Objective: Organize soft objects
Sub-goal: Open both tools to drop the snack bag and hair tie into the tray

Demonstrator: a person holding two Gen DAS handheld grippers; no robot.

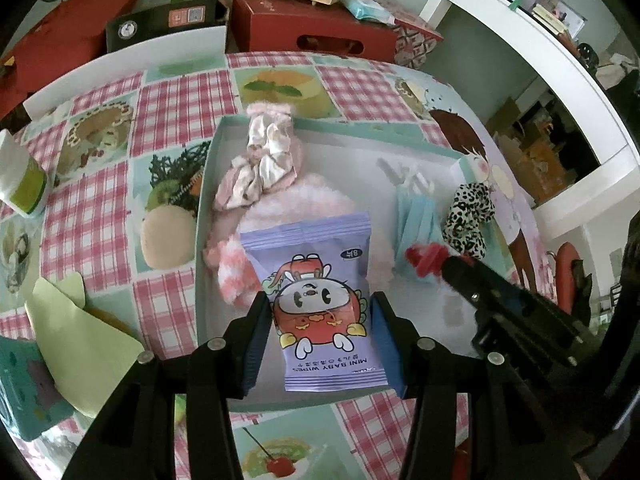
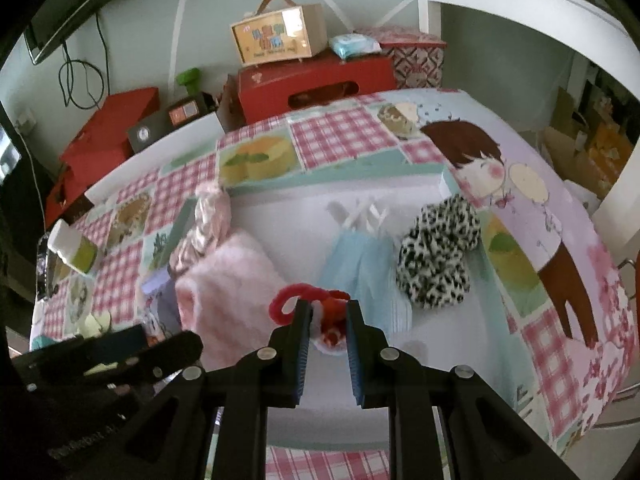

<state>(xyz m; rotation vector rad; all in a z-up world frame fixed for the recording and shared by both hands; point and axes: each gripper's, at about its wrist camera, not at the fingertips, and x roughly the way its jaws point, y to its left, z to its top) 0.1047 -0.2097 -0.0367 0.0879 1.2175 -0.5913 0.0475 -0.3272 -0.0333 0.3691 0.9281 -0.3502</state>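
Note:
A shallow white box with a teal rim (image 1: pixel 202 184) lies on the patterned tablecloth. Inside lie a pink-and-white scrunchie (image 1: pixel 262 160), a fluffy pink sock (image 1: pixel 232 268), a blue face mask (image 1: pixel 414 216) and a purple pack of baby wipes (image 1: pixel 320 300). My left gripper (image 1: pixel 320 340) is shut on the wipes pack, over the box's near part. My right gripper (image 2: pixel 326 320) is shut on a red and white fuzzy toy (image 2: pixel 316 308), above the box; it also shows in the left wrist view (image 1: pixel 428 258). A leopard-print scrunchie (image 2: pixel 438 252) rests on the box's right rim.
A green-and-white container (image 1: pixel 24 188) stands at the table's left. A pale green card (image 1: pixel 76 344) and a teal box (image 1: pixel 24 392) lie at the near left. Red boxes (image 1: pixel 316 24) and a wooden case (image 2: pixel 278 36) stand behind the table. A white shelf (image 1: pixel 520 40) runs along the right.

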